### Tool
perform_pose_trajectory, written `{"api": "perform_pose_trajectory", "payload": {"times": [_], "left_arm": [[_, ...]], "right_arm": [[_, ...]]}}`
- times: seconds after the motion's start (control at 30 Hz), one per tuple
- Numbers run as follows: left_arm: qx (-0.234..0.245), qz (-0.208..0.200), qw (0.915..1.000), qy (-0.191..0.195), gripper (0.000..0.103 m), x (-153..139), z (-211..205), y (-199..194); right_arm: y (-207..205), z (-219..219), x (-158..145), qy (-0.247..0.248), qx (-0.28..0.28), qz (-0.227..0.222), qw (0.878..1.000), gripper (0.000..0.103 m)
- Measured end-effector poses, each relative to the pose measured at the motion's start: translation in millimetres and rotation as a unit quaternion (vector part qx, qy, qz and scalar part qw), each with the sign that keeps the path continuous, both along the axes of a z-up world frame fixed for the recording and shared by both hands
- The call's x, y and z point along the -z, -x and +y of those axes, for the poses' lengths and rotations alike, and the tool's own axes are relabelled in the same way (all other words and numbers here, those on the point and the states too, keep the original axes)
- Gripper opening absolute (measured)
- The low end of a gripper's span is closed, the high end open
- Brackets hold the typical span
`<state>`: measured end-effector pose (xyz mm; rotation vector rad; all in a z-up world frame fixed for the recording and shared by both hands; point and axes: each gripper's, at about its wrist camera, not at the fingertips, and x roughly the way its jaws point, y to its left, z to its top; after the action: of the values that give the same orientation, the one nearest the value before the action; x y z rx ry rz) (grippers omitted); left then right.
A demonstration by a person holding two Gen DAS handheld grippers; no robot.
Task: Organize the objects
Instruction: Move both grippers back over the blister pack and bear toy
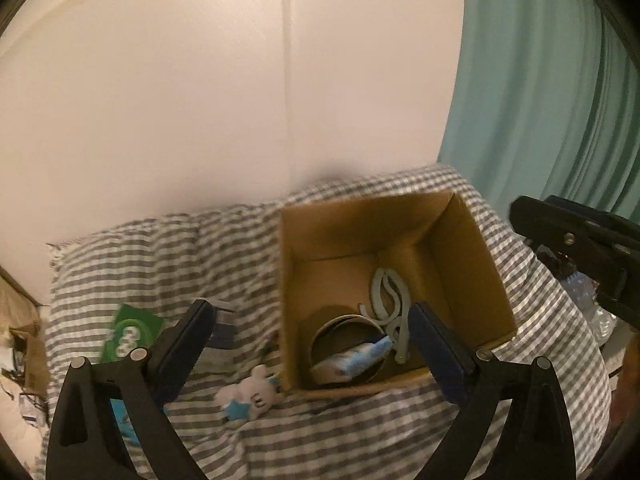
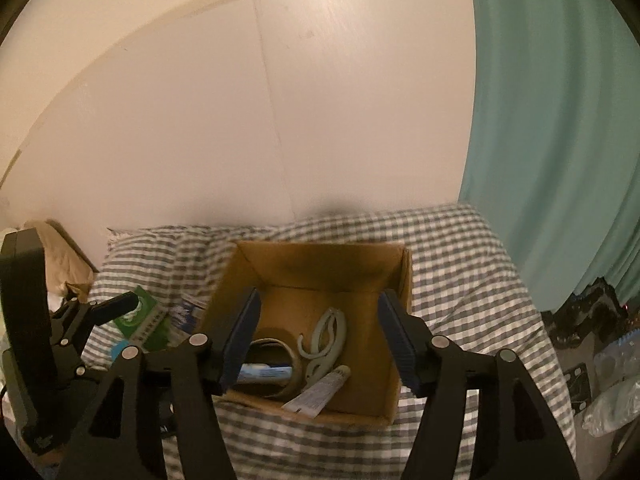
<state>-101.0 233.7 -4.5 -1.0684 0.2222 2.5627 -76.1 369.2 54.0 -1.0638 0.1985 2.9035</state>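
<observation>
An open cardboard box point(image 1: 472, 256) point(image 2: 394, 344) sits on a grey checked cloth. Inside lie a tape roll point(image 1: 340, 330) point(image 2: 290, 350), a blue-white packet point(image 1: 356, 356) point(image 2: 264, 372) within the roll, a pale green clip point(image 1: 390, 296) point(image 2: 324, 338), and a white tube point(image 2: 318, 392). My left gripper point(image 1: 312, 324) is open and empty, above the box's left front. My right gripper point(image 2: 318, 320) is open and empty over the box. A small white-blue plush toy point(image 1: 250, 394) lies left of the box. A green box point(image 1: 132, 332) point(image 2: 142, 322) lies further left.
A white wall stands behind the bed and a teal curtain point(image 1: 540, 80) point(image 2: 560, 120) hangs at right. Crumpled plastic bottles point(image 2: 612, 392) lie at the right edge. The other gripper shows at the right of the left wrist view point(image 1: 576, 248) and at the left of the right wrist view point(image 2: 60, 340).
</observation>
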Motion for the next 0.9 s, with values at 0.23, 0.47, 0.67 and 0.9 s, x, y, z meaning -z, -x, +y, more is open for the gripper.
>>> {"api": "perform_pose_trajectory", "payload": {"times": [0.23, 0.47, 0.67, 0.9], "left_arm": [[-0.028, 0.039, 0.9988, -0.010, 0.103, -43.7, -52.3, -38.5], [-0.062, 0.073, 0.9954, -0.004, 0.103, -76.0, -123.1, -67.5], [-0.104, 0.086, 0.9908, 0.003, 0.103, -72.6, -191.1, -76.1], [-0.163, 0.071, 0.9840, -0.004, 0.103, -37.7, -264.9, -62.9]], "right_arm": [[-49.8, -39.9, -36.3, -0.019, -0.011, 0.030, 0.999, 0.065], [-93.8, -99.2, -43.9, -0.038, -0.020, 0.052, 0.998, 0.089], [-98.4, -151.9, -32.0, -0.039, -0.046, 0.040, 0.997, 0.092], [-73.3, -213.7, 7.5, -0.047, -0.084, 0.011, 0.995, 0.092]]}}
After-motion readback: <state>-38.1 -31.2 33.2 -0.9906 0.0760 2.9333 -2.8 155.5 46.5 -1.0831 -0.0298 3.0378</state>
